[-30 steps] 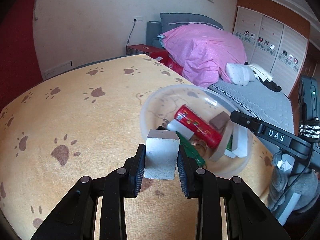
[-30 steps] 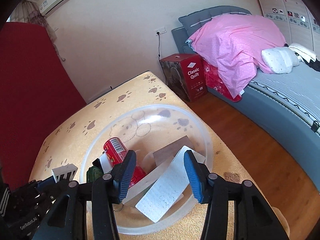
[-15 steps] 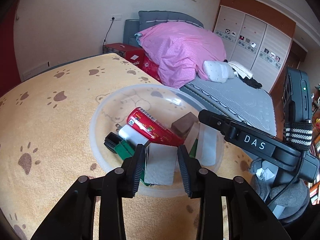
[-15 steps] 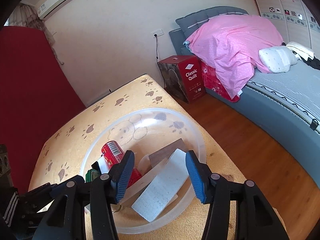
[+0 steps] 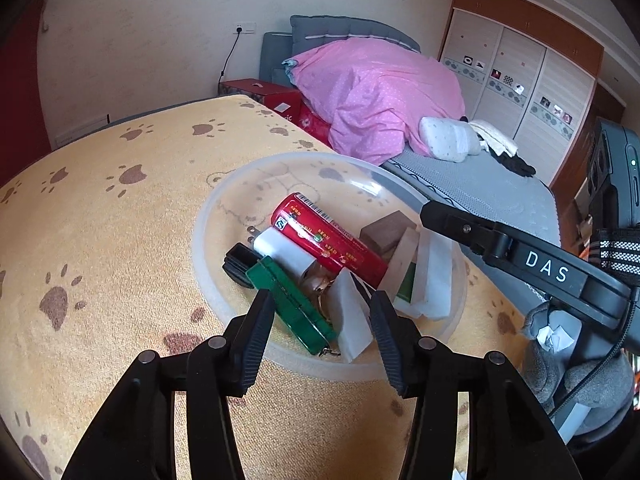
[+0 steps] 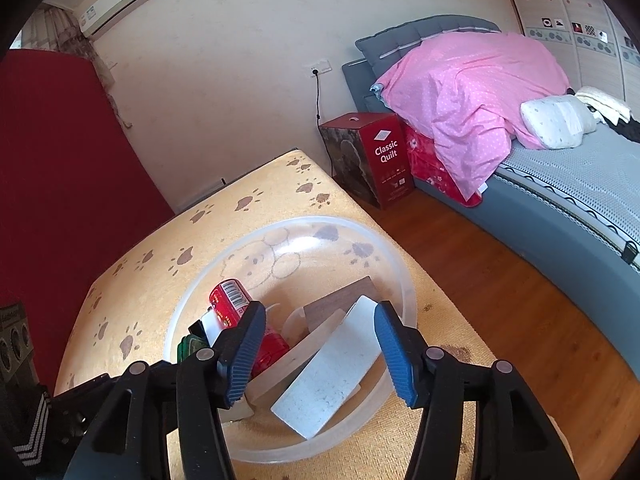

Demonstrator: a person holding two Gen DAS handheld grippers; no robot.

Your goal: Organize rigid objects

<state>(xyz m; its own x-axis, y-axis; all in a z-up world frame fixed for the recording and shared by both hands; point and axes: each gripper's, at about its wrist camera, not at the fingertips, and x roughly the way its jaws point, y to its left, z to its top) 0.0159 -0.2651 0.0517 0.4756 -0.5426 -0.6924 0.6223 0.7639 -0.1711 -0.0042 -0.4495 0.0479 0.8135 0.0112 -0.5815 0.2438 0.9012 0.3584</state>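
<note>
Released white block [image 5: 352, 316] now tilted in bowl [image 5: 208, 216] | left gripper [image 5: 320, 312] opening (nothing clamped) | right gripper [image 6: 320, 338] opening, empty

Yellow paw-print table [image 5: 120, 240], clear plastic bowl [image 5: 224, 208] resting on it

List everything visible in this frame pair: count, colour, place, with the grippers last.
bowl: 1, clear plastic, on the table.
table: 1, yellow cover with brown paw prints.
can: 1, red, lying in the bowl.
green box: 1, at the bowl's near side.
white blocks: several, in the bowl, leaning on one another.
brown block: 1, in the bowl beside the can.
bed: 1, grey, with a pink quilt.
red carton: 1, on the floor by the bed.
left gripper: black, above the bowl's near rim, jaws opening, nothing pressed.
right gripper: blue pads, over the bowl, jaws opening, holding nothing.
</note>
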